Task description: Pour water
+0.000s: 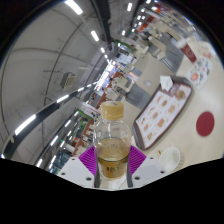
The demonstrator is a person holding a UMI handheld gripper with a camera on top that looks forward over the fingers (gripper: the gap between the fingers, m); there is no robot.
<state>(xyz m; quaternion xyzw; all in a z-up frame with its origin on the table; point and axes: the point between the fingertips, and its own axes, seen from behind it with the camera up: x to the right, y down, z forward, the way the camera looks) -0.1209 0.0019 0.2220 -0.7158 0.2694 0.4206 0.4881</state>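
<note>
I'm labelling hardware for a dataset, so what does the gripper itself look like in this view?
Only the front of the gripper shows: two fingers bearing bright magenta pads with a ribbed or gridded texture on their inner faces. Below the pads the finger bodies look black. No cables, markings or sleeve are visible.

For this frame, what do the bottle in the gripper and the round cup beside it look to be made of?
Bottle: looks like clear plastic, glossy; yellowish liquid shows through its wall, though glass cannot be ruled out. It sits between the gripper fingers, whose purple pads seem to press it at both sides.
Cup: white and opaque with a matte look, perhaps paper or plastic; too small to tell which.
</note>
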